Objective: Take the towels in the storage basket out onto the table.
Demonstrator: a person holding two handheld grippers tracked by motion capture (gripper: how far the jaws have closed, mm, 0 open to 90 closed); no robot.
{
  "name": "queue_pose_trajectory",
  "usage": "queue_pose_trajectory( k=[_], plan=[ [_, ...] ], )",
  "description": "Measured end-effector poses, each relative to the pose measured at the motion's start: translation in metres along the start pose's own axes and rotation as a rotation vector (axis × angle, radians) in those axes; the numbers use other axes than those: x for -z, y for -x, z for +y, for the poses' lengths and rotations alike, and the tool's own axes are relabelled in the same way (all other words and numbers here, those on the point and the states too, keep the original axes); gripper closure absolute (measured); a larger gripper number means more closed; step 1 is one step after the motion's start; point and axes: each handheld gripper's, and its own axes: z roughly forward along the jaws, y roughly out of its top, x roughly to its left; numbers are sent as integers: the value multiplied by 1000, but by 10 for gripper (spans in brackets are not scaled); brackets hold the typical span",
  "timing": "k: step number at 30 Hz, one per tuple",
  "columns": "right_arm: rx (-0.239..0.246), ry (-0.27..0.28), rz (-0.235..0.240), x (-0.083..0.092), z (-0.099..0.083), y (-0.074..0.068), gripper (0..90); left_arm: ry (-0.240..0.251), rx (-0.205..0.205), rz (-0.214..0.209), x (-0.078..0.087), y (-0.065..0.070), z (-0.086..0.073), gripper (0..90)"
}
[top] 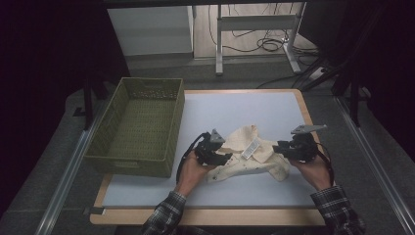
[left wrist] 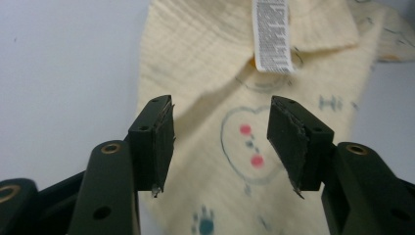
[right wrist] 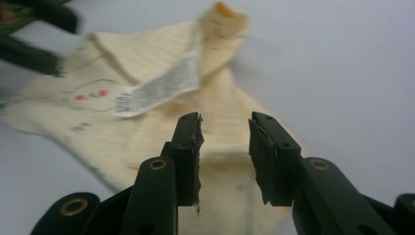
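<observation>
1. Working from our own side outward, we hold the left gripper point(top: 226, 157) with jaws apart, nothing clamped; the cream crinkled cotton baby garment point(left wrist: 254, 142) lies flat just beyond them.
2. Our right gripper point(top: 279, 148) also stands with jaws parted, empty, the garment's rumpled end directly ahead.
3. Between both claws sits the white care label point(top: 251, 147).
4. We judge a fold has just been released; next we regrip an edge.
5. Farther left of the left claw waits the olive woven basket point(top: 166, 132).
</observation>
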Motion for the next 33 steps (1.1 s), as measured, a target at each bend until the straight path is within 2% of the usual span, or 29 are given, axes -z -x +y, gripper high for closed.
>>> queue_pose_trajectory(
  k=[3, 7, 9, 11, 13, 15, 16, 18, 21, 23, 27, 30, 31, 33],
  plan=[
    [22, -12, 50, -10, 0, -15, 631, -12, -27, 10, -15, 1, 11, 452],
    [54, -50, 85, -29, -3, -32, 586, -46, -68, 34, -35, 2, 20, 452],
    [75, -70, 80, -39, -6, -38, 575, -79, -93, 62, -45, 1, 21, 453],
    [89, -98, 56, -48, -10, -40, 585, -100, -105, 75, -50, -2, 21, 494],
    [95, -123, 29, -53, -13, -40, 681, -87, -79, 66, -53, -5, 18, 551],
    [100, -127, 15, -56, -16, -40, 788, -75, -50, 55, -54, -7, 17, 680],
    [103, -122, 13, -55, -17, -39, 815, -82, -61, 69, -53, -8, 17, 740],
    [94, -123, 8, -53, -16, -37, 841, -71, -51, 86, -50, -10, 16, 840],
    [92, -101, -7, -46, -13, -32, 846, -34, -15, 96, -42, -18, 17, 854],
    [84, -74, -23, -38, -8, -26, 846, -4, 26, 98, -34, -28, 18, 853],
    [53, -25, -56, -25, 11, -8, 845, 40, 116, 129, -20, -51, 21, 848],
    [34, -1, -91, -22, 29, 10, 843, 32, 170, 173, -16, -71, 22, 845],
    [4, 13, -97, -23, 37, 20, 836, 21, 181, 190, -16, -77, 22, 845],
    [-24, 32, -132, -26, 50, 36, 768, 4, 214, 224, -17, -87, 22, 829]
  ],
)
